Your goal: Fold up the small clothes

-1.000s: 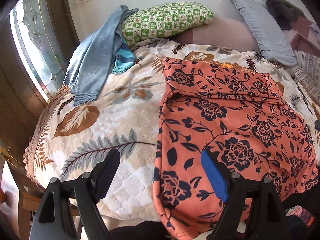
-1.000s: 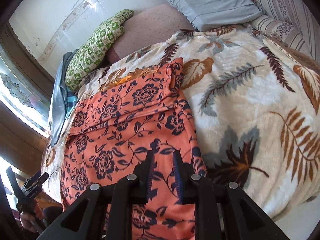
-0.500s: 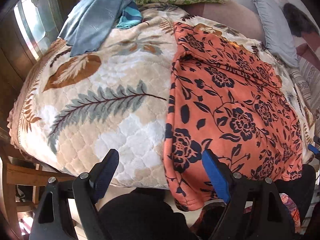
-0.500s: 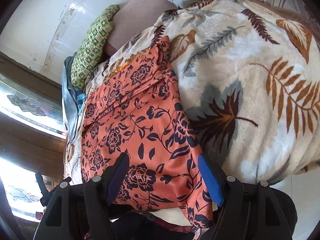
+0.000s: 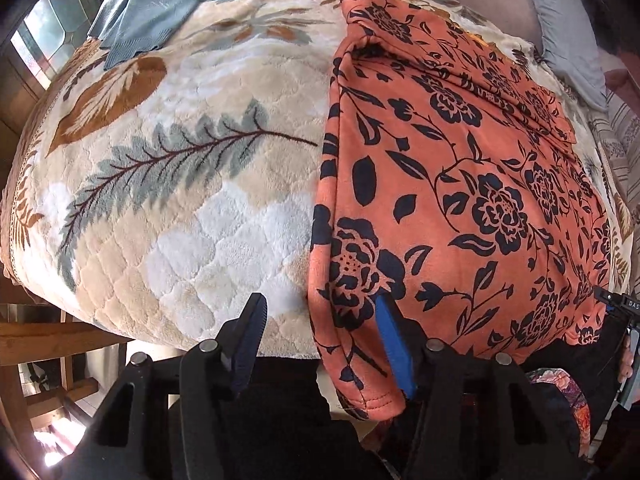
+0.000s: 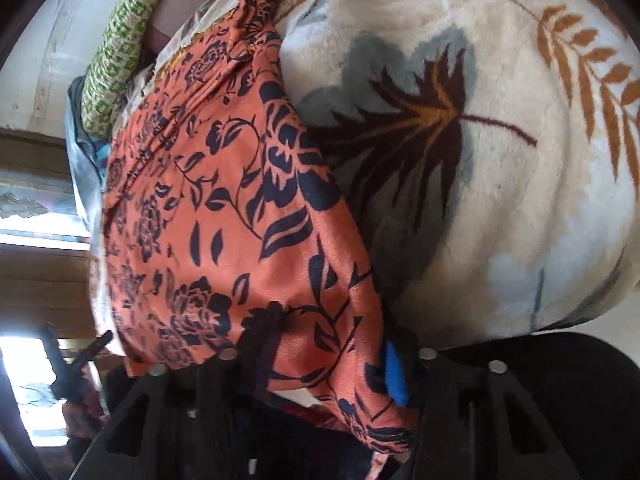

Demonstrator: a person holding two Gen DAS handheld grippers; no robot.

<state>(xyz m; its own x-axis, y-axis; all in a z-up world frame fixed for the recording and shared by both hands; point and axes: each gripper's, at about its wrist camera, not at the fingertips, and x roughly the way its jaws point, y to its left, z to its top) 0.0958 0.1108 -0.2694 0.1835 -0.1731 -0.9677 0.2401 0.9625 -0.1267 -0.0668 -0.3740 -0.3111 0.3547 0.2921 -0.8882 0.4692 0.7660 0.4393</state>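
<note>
Garment (image 5: 460,184) flat on bed (image 5: 180,200); both claws, left (image 5: 320,340) and right (image 6: 328,356), released, straddling near hem corners. Next: clench, fold forward.

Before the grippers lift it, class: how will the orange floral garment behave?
Probably floppy: the orange floral garment already droops over the blanket edge. Likely light, since its far end lies in soft creases. It may cling rather than slide on that plush pile.
</note>
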